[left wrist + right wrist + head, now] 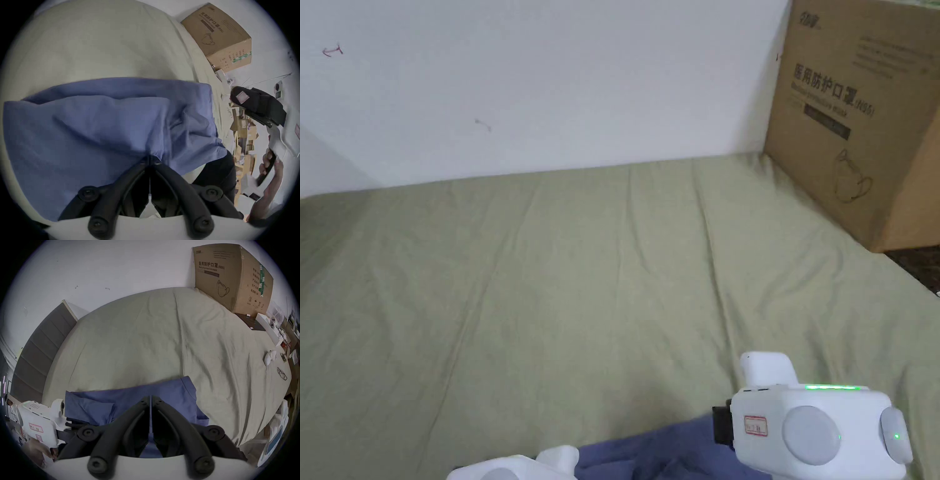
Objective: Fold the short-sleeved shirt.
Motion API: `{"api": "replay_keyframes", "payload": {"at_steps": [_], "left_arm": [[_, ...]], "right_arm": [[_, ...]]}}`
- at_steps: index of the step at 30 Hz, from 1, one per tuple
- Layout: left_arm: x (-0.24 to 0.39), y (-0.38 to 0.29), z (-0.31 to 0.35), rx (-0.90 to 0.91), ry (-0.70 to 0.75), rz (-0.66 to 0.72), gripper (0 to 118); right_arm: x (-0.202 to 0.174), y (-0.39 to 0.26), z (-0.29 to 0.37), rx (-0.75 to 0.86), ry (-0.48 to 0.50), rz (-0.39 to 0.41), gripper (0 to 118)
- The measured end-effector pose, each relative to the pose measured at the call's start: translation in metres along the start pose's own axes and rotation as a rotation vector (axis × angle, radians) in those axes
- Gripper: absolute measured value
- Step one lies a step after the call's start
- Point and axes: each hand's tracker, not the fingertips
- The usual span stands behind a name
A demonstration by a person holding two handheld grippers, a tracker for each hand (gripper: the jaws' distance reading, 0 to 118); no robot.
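Pinching the blue shirt [100,129] near the front edge of the bed [581,262], with the left gripper [150,160] pressed together on a bit of the cloth. Holding the right gripper [150,396] over the same shirt, with its jaws pressed together too, and blue cloth showing in the thin gap between them; hard to tell for sure if both sides are biting it.

Lying bunched and partly doubled over, with a sleeve hem poking out toward the right edge of the bed. Probably getting ready to lift and carry the cloth toward the open green middle.

Doing it well, as a guess:
- keeping both pinches tight, so nothing is slipping out;
- lifting both sides level and together, so the fold is coming out straight;
- pulling gently sideways, smoothing the lumps away;
- staying well apart from the big cardboard box [862,119] at the far right corner;
- laying the cloth down flat before letting go.
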Motion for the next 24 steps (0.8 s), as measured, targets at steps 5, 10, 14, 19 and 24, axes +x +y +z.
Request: {"api": "replay_keyframes", "payload": {"at_steps": [5, 10, 14, 19, 24], "left_arm": [[-0.01, -0.005, 0.006, -0.005, -0.327, 0.158, 2], [-0.05, -0.012, 0.042, 0.118, -0.518, 0.281, 2], [-0.11, -0.014, 0.103, 0.262, -0.395, 0.203, 23], [-0.178, -0.029, 0.146, 0.346, -0.322, 0.181, 118], [-0.215, -0.035, 0.135, 0.311, -0.474, 0.323, 118]], "right_arm": [[-0.005, 0.002, 0.002, 0.009, 0.008, -0.001, 2], [-0.009, 0.005, 0.007, 0.016, 0.015, 0.016, 2], [-0.009, 0.006, 0.006, 0.006, 0.015, 0.013, 2], [-0.014, 0.006, 0.0, 0.005, -0.01, 0.024, 2], [-0.023, 0.009, -0.008, -0.014, -0.003, 0.022, 2]]}}
